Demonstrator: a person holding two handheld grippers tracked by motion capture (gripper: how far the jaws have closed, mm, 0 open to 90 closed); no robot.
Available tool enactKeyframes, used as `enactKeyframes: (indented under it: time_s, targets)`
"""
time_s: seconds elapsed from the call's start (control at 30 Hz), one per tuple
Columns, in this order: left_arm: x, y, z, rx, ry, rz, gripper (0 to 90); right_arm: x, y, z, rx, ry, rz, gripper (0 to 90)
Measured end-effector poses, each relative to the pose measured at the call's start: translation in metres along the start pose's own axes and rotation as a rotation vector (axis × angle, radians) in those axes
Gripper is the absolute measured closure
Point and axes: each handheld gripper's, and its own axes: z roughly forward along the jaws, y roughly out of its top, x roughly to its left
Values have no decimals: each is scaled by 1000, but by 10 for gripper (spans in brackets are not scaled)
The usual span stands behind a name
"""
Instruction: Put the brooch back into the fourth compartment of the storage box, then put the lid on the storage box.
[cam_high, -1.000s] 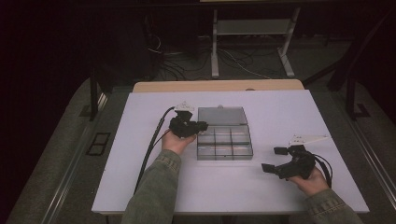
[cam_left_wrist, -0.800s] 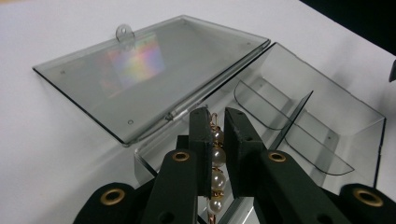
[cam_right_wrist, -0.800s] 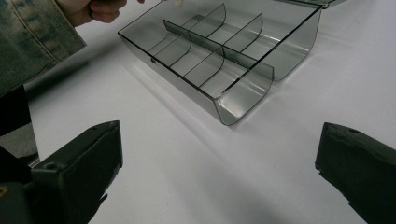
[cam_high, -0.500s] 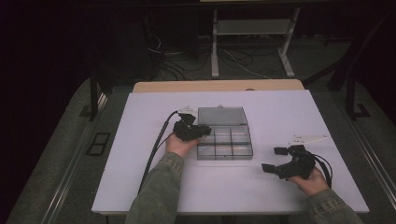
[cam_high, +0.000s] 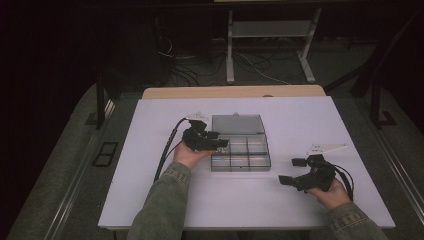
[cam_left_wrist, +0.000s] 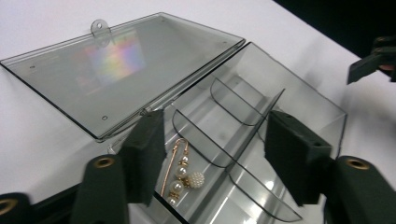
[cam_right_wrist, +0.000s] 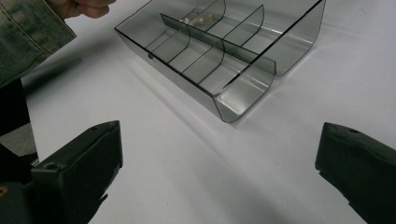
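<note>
On the white surface (cam_high: 150, 200) in a dark room, we have our left gripper (cam_left_wrist: 212, 154), its jaws just opened, released above the pearl brooch (cam_left_wrist: 183, 176) lying in the near-left compartment of the clear box (cam_high: 241, 150), so we should lift straight up (our right gripper (cam_right_wrist: 219, 172) waits open, empty) without snagging the dividers.

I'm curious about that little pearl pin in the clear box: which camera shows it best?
The left gripper view: the pearl pin lies close up in a compartment of the clear box, gold bar and pearls distinct. The right gripper view shows it as small pale specks at the far end. From the high view it cannot be made out.
</note>
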Motion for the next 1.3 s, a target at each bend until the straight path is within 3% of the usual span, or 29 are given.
enactKeyframes:
  time_s: [0.13, 0.3, 0.53, 0.67, 0.83, 1.3]
  targets:
    - [0, 2, -7, -8, -15, -11, 259, 0, 2, 1, 3, -3, 5, 6]
    - [1, 7, -15, 1, -6, -16, 168, 0, 9, 2, -10, -10, 7, 6]
    - [6, 13, -24, 5, -4, -29, 96, -1, 21, 5, -10, -19, 0, 6]
    - [8, 16, -25, 43, 20, -24, 2, -2, 31, 8, -8, -18, -4, 6]
    - [11, 19, -25, 57, 20, -24, 0, -4, 45, 12, -5, -18, -13, 6]
    - [27, 29, -28, 26, 43, -59, 0, -12, 82, 21, 9, -22, -29, 6]
